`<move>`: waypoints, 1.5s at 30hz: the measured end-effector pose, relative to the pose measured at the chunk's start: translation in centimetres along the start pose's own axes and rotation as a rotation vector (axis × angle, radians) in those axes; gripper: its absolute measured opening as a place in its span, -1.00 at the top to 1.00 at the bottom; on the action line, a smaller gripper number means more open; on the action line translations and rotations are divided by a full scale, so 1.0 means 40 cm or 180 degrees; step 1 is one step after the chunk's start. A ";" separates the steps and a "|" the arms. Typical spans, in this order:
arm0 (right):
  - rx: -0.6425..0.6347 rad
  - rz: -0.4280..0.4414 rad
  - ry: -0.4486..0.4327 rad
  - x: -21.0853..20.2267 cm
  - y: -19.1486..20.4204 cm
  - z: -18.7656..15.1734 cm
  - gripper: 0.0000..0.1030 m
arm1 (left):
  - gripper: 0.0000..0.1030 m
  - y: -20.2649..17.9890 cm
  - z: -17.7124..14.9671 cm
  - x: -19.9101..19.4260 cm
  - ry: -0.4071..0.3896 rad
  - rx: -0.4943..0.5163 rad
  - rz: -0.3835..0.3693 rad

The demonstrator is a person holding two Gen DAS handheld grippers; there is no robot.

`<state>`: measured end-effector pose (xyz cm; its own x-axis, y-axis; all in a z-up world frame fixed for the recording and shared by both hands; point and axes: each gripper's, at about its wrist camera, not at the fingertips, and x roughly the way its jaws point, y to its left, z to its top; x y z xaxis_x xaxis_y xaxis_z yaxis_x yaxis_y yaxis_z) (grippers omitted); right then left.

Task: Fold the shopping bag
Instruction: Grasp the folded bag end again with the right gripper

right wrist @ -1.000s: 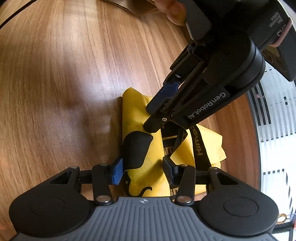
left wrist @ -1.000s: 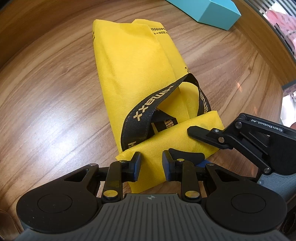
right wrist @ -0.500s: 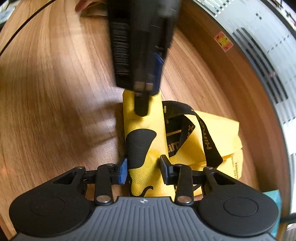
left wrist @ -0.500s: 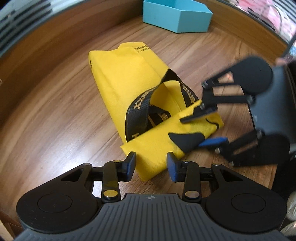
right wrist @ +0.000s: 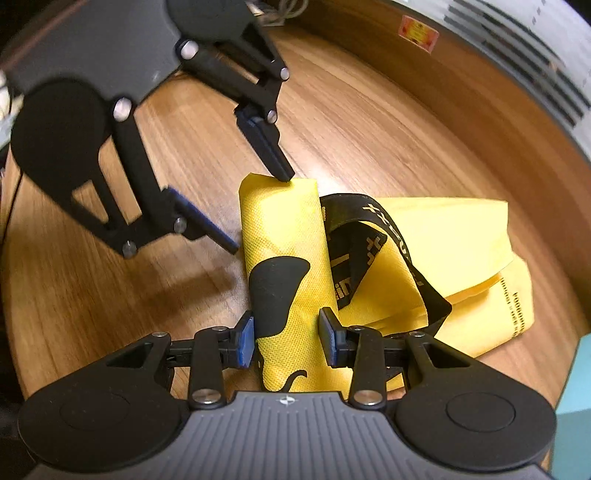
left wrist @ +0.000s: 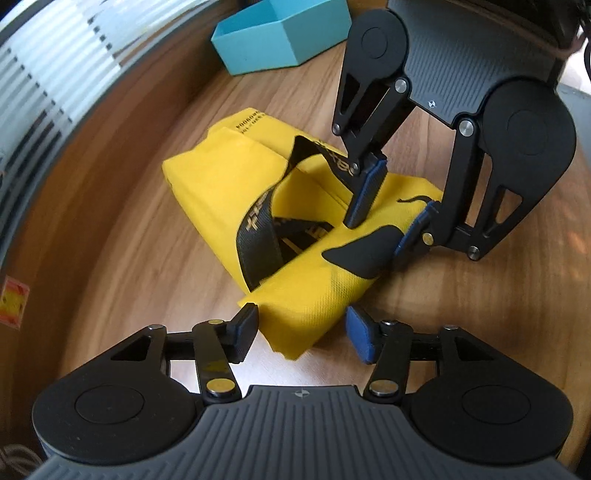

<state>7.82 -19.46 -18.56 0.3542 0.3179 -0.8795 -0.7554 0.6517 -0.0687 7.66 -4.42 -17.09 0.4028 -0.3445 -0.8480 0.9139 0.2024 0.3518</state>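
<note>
The wooden counter (left wrist: 122, 236) is seen in both views, with a striped, pale wall (left wrist: 44, 81) curving along its far edge. A yellow shopping bag (left wrist: 221, 184) is laid on the counter, partly folded, with a rolled band of its fabric lying across the near end and a black printed strap (left wrist: 258, 236) looped over the flat part. In the left wrist view a teal box (left wrist: 273, 40) is shown standing beyond the bag, well apart from it; in the right wrist view only a teal edge is caught at the lower right corner. A red and yellow sticker (right wrist: 419, 31) on the wall is seen clearly from the right wrist, and only at the frame edge from the left. The left gripper (left wrist: 301, 332) is seen with its jaws opening, one end of the rolled band lying between them with gaps to both pads, so nothing is gripped. From the right wrist, one finger of the left gripper (right wrist: 258, 210) is shown touching the far end of the band and the other standing beside it. The right gripper (right wrist: 288, 338) is closed to the width of the band's other end, which is held between its pads; in the left wrist view the right gripper (left wrist: 380, 229) blocks part of the bag's far right corner.
</note>
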 end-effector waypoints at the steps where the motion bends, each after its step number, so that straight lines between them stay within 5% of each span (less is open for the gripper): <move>1: 0.0043 0.0031 -0.0001 0.001 -0.008 0.000 0.19 | -0.17 0.002 0.005 0.007 0.0003 0.0034 -0.0003; 8: 0.0181 0.0172 -0.0021 0.019 -0.059 0.026 0.19 | -0.16 -0.001 0.013 0.048 0.0046 0.0276 0.0021; 16: 0.0285 0.0242 -0.0014 0.026 -0.080 0.042 0.18 | 0.08 0.000 -0.003 0.049 0.0090 0.0275 0.0007; 25: 0.0244 0.0607 0.0114 0.005 -0.048 0.011 0.19 | 0.17 -0.047 -0.003 -0.005 0.0418 0.0288 -0.0423; 33: 0.0289 0.0987 0.0164 -0.007 -0.017 -0.025 0.17 | 0.18 -0.034 -0.003 -0.014 0.0637 -0.0102 -0.0889; 41: -0.0025 0.0699 0.0033 -0.037 0.024 -0.022 0.09 | 0.19 0.074 0.008 0.050 0.0911 -0.0789 -0.1429; 45: -0.0195 0.0421 -0.0017 -0.039 0.059 -0.022 0.09 | 0.19 0.083 0.015 0.060 0.0943 -0.0819 -0.1482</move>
<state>4.99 -19.03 -17.78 0.2522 0.4019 -0.8803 -0.8279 0.5606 0.0188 11.67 -5.12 -17.71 -0.1013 -0.1877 -0.9770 0.9342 0.3196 -0.1583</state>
